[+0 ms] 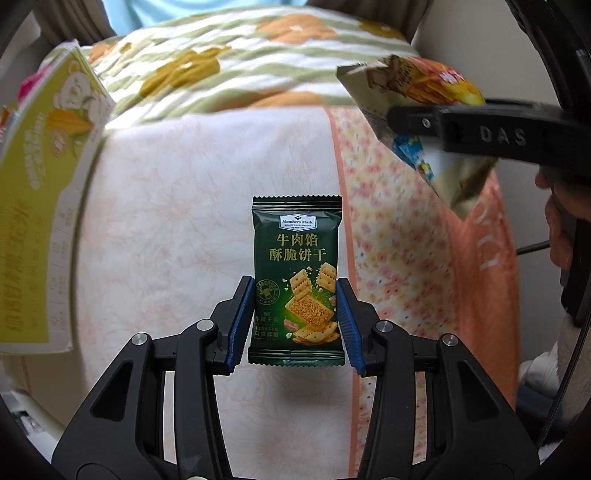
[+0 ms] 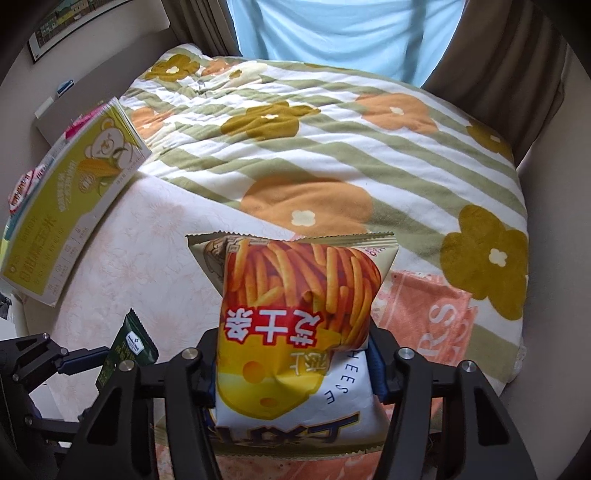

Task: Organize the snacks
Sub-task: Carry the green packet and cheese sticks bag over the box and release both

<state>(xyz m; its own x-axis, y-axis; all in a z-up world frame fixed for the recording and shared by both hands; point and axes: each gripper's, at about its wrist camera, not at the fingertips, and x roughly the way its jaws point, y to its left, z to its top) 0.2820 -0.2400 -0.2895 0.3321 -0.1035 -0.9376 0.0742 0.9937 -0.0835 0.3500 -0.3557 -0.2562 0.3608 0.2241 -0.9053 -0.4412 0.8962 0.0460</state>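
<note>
The left gripper [image 1: 295,317] is squeezing the green cracker pack [image 1: 296,280] above the bed [image 1: 166,206], while the right gripper [image 2: 295,365] is pinching the chip bag [image 2: 295,310] up over the blanket [image 2: 332,147].

A home bedroom: a bed [image 2: 122,236] under a pale floral sheet carries a green-striped quilt [image 2: 332,147] with orange and olive flowers, brown curtains [image 2: 517,55] frame a bright window, and a framed picture [image 2: 74,22] hangs on the wall.

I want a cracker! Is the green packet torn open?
Sealed, it looks. The green packet shows both crimped ends intact in the left gripper.
</note>
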